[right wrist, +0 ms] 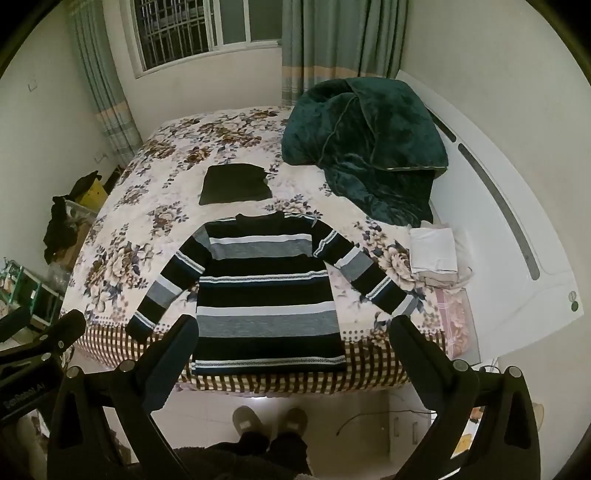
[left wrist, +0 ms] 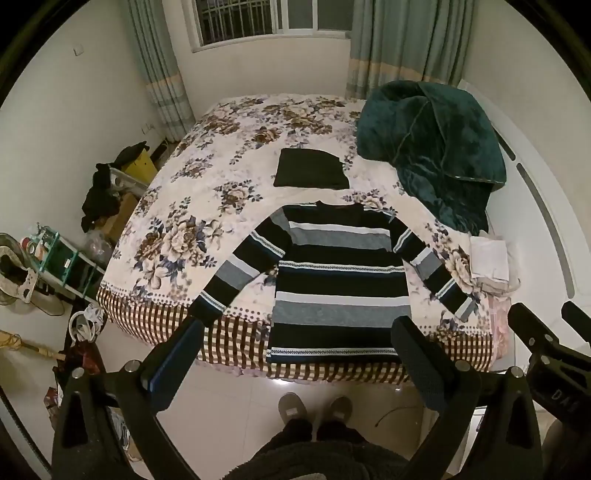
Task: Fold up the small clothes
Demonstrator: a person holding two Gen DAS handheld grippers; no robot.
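Striped sweater (left wrist: 341, 280) lies flat on the bed (left wrist: 207, 173), front up, both sleeves spread out and down, hem right at the near edge over the checked border. Nothing is on top of it.

Left gripper (left wrist: 299, 354) has its jaws spread wide, empty, held in the air over the floor just short of the bed edge, aimed steeply down. Right gripper (right wrist: 291, 354) is the same: jaws wide, empty, beside the left one. Each one's body shows at the edge of the other's view. Neither touches the sweater.

Around it:
- Folded dark garment (left wrist: 312, 173) on the bed, just beyond the sweater's collar, not touching.
- Green plush blanket (left wrist: 432, 147) heaped at the far right of the bed, near the right shoulder but clear of it.
- Stack of pale folded cloth (right wrist: 434, 253) at the right bed edge, close to the right sleeve's cuff.
- White headboard (right wrist: 517, 229) runs along the right side.
- Person's feet in grey slippers (left wrist: 314, 406) on the tile floor, close to the bed.
- Left of the bed: green rack (left wrist: 70, 262), yellow box (left wrist: 142, 168), dark clothes piled up, general clutter on the floor.
- Window (right wrist: 199, 29) with bars and curtains (right wrist: 321, 44) behind the bed.

Path from both grippers to the hem is unobstructed.
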